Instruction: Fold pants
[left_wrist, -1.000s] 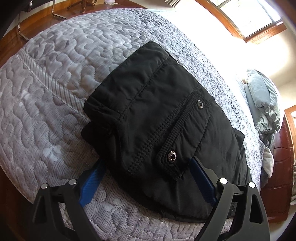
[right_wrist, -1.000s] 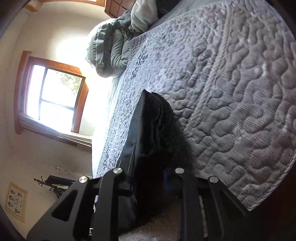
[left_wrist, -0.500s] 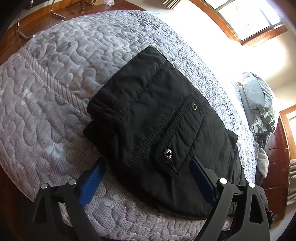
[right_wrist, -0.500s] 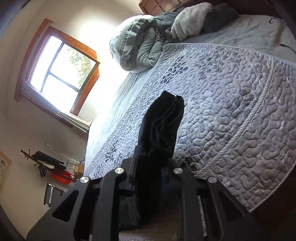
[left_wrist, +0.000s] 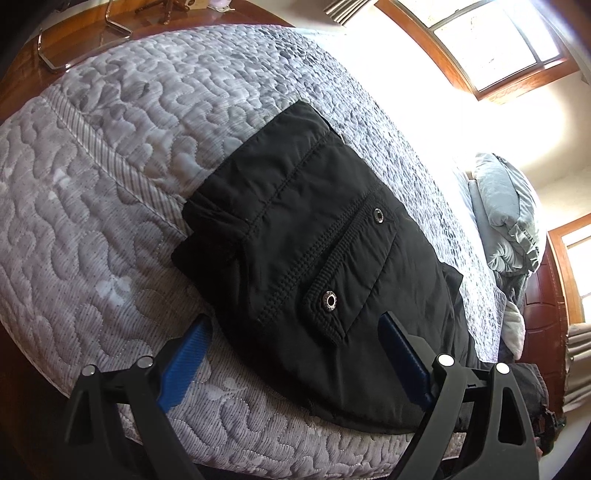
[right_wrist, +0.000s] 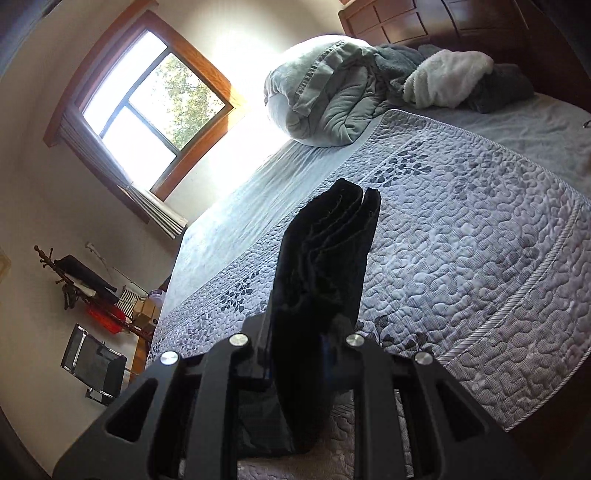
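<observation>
The black pants (left_wrist: 317, 236) lie folded on the grey quilted bedspread (left_wrist: 110, 155), a snap-button pocket flap (left_wrist: 332, 295) facing up. My left gripper (left_wrist: 295, 319) hovers open at their near edge. Its left blue pad (left_wrist: 188, 350) is over the quilt and its right blue pad (left_wrist: 402, 354) is over the fabric. In the right wrist view, my right gripper (right_wrist: 303, 343) is shut on a thick bundle of the pants (right_wrist: 325, 254). The stacked layers stand up edge-on between the fingers, above the bed. The right pads are hidden by the cloth.
A rolled grey duvet (right_wrist: 317, 99) and white and grey blankets (right_wrist: 447, 81) are piled by the wooden headboard (right_wrist: 424, 22). A window (right_wrist: 147, 99) lies beyond the bed's far side. A chair (right_wrist: 92, 365) and a coat rack (right_wrist: 74, 280) stand on the floor by the wall.
My right gripper has risen and rolled with the pants bundle still clamped, so the bed now looks nearly level and the headboard end shows. The left gripper has hardly moved and stays open.
</observation>
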